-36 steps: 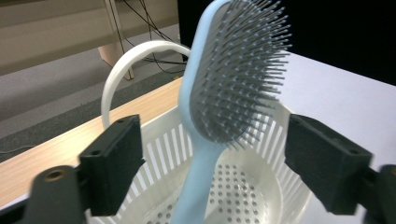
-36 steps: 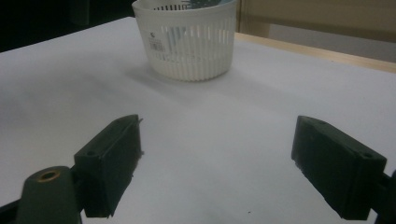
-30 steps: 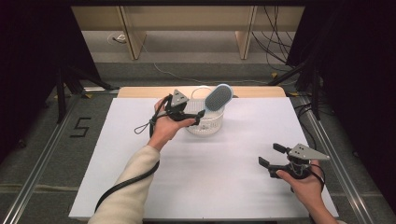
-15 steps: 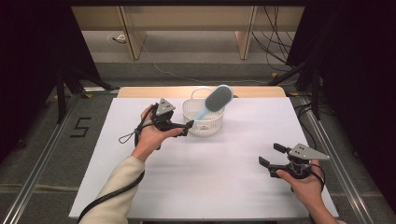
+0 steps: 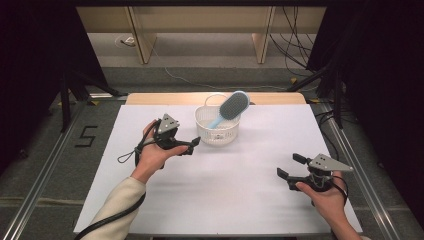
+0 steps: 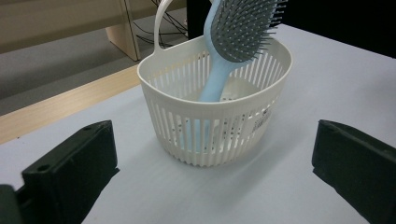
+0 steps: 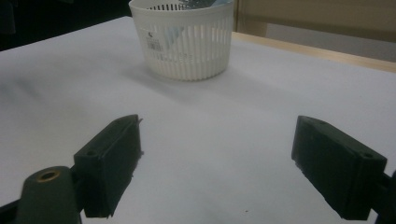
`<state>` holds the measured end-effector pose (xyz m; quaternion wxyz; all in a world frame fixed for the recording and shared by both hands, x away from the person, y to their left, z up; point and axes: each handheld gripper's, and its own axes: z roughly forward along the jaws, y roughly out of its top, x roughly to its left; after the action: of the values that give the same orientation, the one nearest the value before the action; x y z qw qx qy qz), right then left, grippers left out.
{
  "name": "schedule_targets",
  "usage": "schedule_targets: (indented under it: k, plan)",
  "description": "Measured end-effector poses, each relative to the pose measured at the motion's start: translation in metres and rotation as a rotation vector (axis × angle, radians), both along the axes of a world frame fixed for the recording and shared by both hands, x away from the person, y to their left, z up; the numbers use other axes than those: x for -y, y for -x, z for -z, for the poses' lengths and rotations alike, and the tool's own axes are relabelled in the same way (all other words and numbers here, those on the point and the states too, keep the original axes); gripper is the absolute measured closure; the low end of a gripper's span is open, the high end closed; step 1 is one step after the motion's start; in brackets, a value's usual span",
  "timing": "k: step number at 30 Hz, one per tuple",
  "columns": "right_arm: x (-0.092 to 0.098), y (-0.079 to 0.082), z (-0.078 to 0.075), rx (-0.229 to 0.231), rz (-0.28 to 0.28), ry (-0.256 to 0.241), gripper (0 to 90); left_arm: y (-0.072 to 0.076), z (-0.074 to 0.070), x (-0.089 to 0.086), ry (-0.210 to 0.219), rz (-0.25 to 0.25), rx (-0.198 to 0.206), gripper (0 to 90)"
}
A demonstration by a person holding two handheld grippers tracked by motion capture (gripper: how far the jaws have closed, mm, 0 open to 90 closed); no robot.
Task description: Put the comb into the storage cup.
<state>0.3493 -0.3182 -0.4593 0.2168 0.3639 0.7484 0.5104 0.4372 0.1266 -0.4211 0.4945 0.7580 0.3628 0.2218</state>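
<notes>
The table (image 5: 150, 210) bears a basket (image 5: 216, 132) at its far middle, a brush (image 5: 231, 107) standing in it. The left gripper (image 5: 192, 146), released, sits just left of the basket; the placing looks done, so next is clearing off. The right gripper (image 5: 289, 166) rests spread, near right. The left gripper view shows the brush's bristles (image 6: 245, 28)

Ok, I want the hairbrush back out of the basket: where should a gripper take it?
Grip the hairbrush on its blue neck just below the head, coming from above: it leans handle-down in the basket, so only the upper part clears the rim.
</notes>
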Motion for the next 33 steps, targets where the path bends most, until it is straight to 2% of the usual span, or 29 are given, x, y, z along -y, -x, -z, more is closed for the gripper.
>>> schedule_targets:
  k: [12,33]
  plan:
    - [0.0,0.0,0.0,0.003,0.001,-0.004,16.7,0.015,0.003,-0.011,-0.009,0.01,0.003,0.0]
    - [0.0,0.0,0.0,-0.001,0.002,-0.001,16.7,0.053,0.024,-0.046,-0.028,-0.01,0.015,0.0]
